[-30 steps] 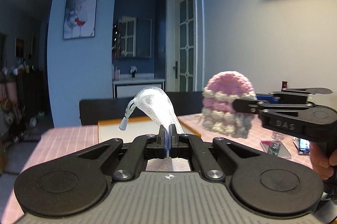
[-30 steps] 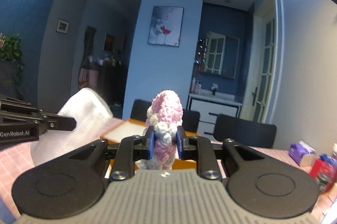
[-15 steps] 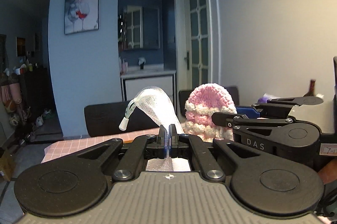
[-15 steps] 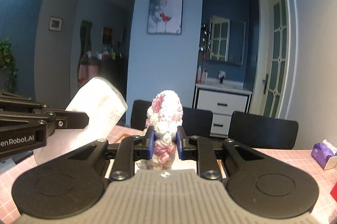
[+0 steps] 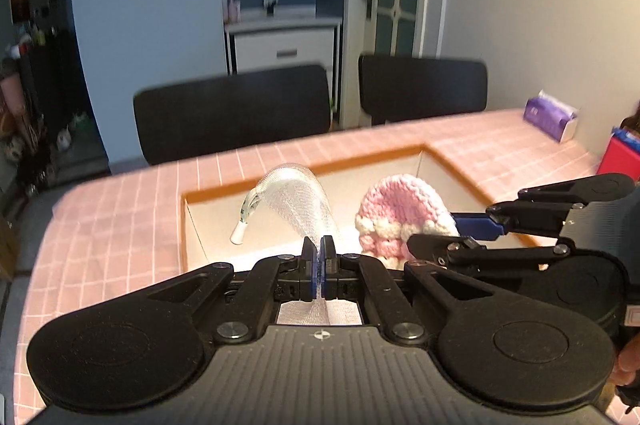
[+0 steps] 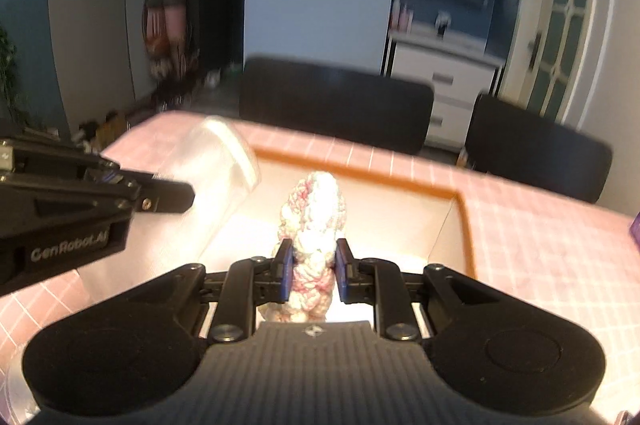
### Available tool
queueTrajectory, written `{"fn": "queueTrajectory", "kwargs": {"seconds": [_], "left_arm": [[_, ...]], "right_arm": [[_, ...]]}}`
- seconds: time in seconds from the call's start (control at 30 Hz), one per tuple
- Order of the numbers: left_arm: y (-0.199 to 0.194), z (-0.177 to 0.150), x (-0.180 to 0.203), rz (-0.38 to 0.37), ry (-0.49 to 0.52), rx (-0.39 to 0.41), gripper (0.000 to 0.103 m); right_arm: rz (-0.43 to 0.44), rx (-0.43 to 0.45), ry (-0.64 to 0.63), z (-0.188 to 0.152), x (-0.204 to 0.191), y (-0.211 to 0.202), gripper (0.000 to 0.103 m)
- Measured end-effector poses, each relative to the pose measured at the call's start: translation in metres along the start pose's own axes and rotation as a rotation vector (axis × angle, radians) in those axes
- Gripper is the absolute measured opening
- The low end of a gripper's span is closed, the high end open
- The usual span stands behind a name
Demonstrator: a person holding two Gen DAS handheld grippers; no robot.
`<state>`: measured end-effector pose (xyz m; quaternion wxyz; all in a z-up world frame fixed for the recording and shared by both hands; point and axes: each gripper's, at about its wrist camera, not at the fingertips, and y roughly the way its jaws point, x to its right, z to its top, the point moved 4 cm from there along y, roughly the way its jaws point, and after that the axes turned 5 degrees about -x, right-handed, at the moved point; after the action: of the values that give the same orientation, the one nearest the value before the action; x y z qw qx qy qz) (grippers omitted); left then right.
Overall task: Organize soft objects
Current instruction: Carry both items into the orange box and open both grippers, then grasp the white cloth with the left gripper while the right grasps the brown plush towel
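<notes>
Both grippers have tipped down toward the orange-rimmed box (image 5: 452,167) since a second ago. Left gripper (image 5: 319,265) clamps the white mesh pouch (image 5: 298,199); right gripper (image 6: 312,271) clamps the pink-white crochet piece (image 6: 314,221). Carry step, both loads above the box ahead. Next: lower in, open jaws.
</notes>
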<state>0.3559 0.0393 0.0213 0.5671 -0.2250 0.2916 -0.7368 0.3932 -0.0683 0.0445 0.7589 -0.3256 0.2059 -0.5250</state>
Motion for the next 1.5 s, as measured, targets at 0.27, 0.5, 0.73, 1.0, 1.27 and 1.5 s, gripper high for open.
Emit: {"fn": "queueTrajectory", "kwargs": {"seconds": [0.27,0.5,0.73,1.0,1.27,1.5], "left_arm": [[0.043,-0.009,-0.003,0.012,0.027,-0.168,0.001],[0.063,-0.021,-0.003,0.038,0.059,-0.276,0.001],[0.067,-0.023,-0.009,0.054,0.025,-0.310,0.007],[0.044,-0.010,-0.006,0.066,0.025,-0.231,0.039],[-0.003,0.005,-0.002,0.047,0.005,-0.165,0.043],[-0.052,0.001,0.015,0.062,0.040,-0.160,0.049]], "right_arm": [[0.035,-0.151,0.011,-0.003,0.006,0.044,0.020],[0.040,-0.219,0.004,-0.011,0.006,0.061,0.020],[0.025,-0.227,-0.004,-0.005,0.009,0.069,0.026],[-0.017,-0.183,-0.008,-0.001,0.008,0.052,0.049],[-0.031,-0.115,0.044,0.010,0.012,0.004,0.063],[-0.057,-0.039,0.064,0.004,0.012,-0.062,0.083]]}}
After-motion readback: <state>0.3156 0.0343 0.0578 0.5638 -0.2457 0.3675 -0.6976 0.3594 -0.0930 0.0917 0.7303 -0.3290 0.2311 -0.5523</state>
